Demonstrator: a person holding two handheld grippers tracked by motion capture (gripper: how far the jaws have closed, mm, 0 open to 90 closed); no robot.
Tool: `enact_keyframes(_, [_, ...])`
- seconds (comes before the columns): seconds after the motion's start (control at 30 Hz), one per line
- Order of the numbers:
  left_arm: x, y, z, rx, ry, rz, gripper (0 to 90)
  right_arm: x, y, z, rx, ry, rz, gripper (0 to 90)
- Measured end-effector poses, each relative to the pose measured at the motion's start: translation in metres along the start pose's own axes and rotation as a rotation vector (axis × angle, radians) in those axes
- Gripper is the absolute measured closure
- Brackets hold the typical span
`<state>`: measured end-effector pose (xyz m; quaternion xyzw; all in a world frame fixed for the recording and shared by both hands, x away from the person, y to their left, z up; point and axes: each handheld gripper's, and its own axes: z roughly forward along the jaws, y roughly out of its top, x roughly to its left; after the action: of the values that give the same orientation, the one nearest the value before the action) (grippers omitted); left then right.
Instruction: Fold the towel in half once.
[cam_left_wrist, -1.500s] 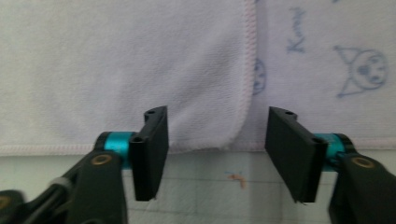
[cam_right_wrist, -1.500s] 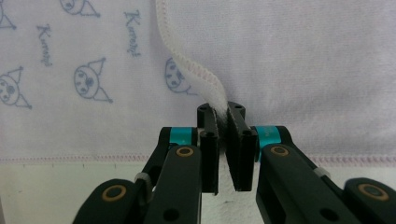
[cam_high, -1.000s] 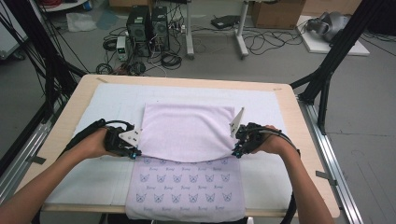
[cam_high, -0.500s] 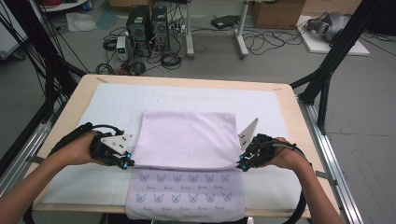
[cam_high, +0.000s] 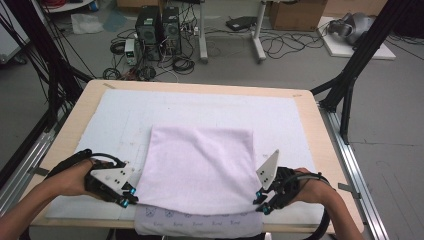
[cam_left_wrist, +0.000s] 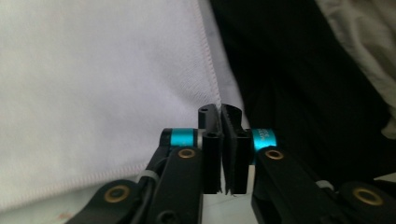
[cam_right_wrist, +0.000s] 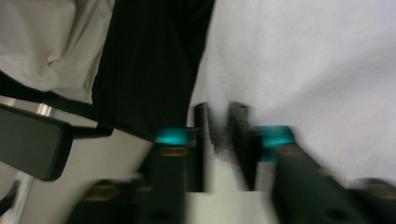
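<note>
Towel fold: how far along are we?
Done: the far half of the towel has been folded toward the near edge, leaving a printed strip uncovered. In hand: the left gripper and right gripper sit at the near corners, their jaws just opening with no cloth between them. Left: likely another fold.

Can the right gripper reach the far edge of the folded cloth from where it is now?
Probably yes. The right gripper sits beside the near right corner of the cloth, and the white mat along that side up to the far edge lies bare.
</note>
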<state>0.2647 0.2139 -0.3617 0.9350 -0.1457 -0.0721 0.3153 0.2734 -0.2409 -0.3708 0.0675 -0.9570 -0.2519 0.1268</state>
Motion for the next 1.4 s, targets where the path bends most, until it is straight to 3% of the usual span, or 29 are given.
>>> enact_keyframes(0.03, [0.0,-0.002,-0.001,-0.029,0.028,0.003,52.5,0.001,-0.001,-0.002,-0.019,-0.027,0.02,45.8])
enact_keyframes(0.07, [0.001,-0.004,-0.004,-0.03,0.073,-0.016,43.8,0.0,-0.004,-0.005,-0.035,-0.042,0.051,47.2])
enact_keyframes(0.13, [0.008,-0.01,-0.009,-0.043,0.14,-0.047,42.9,-0.006,-0.008,-0.012,-0.063,-0.086,0.067,46.2])
enact_keyframes(0.17, [0.014,-0.013,-0.013,-0.05,0.187,-0.068,41.4,-0.009,-0.01,-0.015,-0.078,-0.126,0.078,43.6])
enact_keyframes(0.23, [0.023,-0.017,-0.017,-0.063,0.239,-0.102,39.5,-0.018,-0.011,-0.019,-0.094,-0.198,0.121,43.2])
enact_keyframes(0.4, [0.059,-0.025,-0.021,-0.032,0.407,-0.199,37.8,-0.044,-0.013,-0.029,-0.123,-0.376,0.213,42.2])
enact_keyframes(0.5, [0.082,-0.031,-0.023,-0.027,0.486,-0.274,37.6,-0.062,-0.012,-0.036,-0.109,-0.473,0.261,42.2])
enact_keyframes(0.6, [0.101,-0.035,-0.023,-0.012,0.539,-0.313,36.7,-0.081,-0.01,-0.04,-0.057,-0.567,0.303,40.3])
enact_keyframes(0.63, [0.106,-0.037,-0.023,-0.016,0.539,-0.332,36.1,-0.088,-0.01,-0.04,-0.044,-0.597,0.31,40.2])
enact_keyframes(0.73, [0.123,-0.04,-0.025,-0.015,0.565,-0.375,36.2,-0.107,-0.01,-0.041,-0.012,-0.617,0.338,40.3])
enact_keyframes(0.83, [0.142,-0.046,-0.027,-0.041,0.569,-0.408,36.9,-0.128,-0.008,-0.039,0.004,-0.611,0.361,40.4])
enact_keyframes(0.87, [0.151,-0.048,-0.026,-0.029,0.554,-0.436,37.0,-0.135,-0.007,-0.038,0.012,-0.608,0.362,40.3])
enact_keyframes(0.93, [0.158,-0.05,-0.024,-0.017,0.575,-0.45,35.7,-0.15,-0.003,-0.034,0.052,-0.621,0.371,39.7])
enact_keyframes(1.0, [0.161,-0.052,-0.022,-0.022,0.565,-0.464,35.7,-0.156,0.001,-0.034,0.043,-0.609,0.383,39.6])
enact_keyframes(1.03, [0.162,-0.052,-0.021,-0.001,0.563,-0.463,35.7,-0.159,0.004,-0.033,0.053,-0.617,0.382,39.5])
enact_keyframes(1.1, [0.165,-0.051,-0.022,-0.002,0.561,-0.471,35.5,-0.164,0.008,-0.033,0.071,-0.606,0.382,38.3])
enact_keyframes(1.17, [0.168,-0.047,-0.026,-0.007,0.571,-0.471,35.5,-0.169,0.012,-0.033,0.104,-0.625,0.39,37.5])
enact_keyframes(1.4, [0.184,-0.037,-0.027,0.002,0.546,-0.479,36.3,-0.182,0.01,-0.028,0.146,-0.608,0.402,37.6])
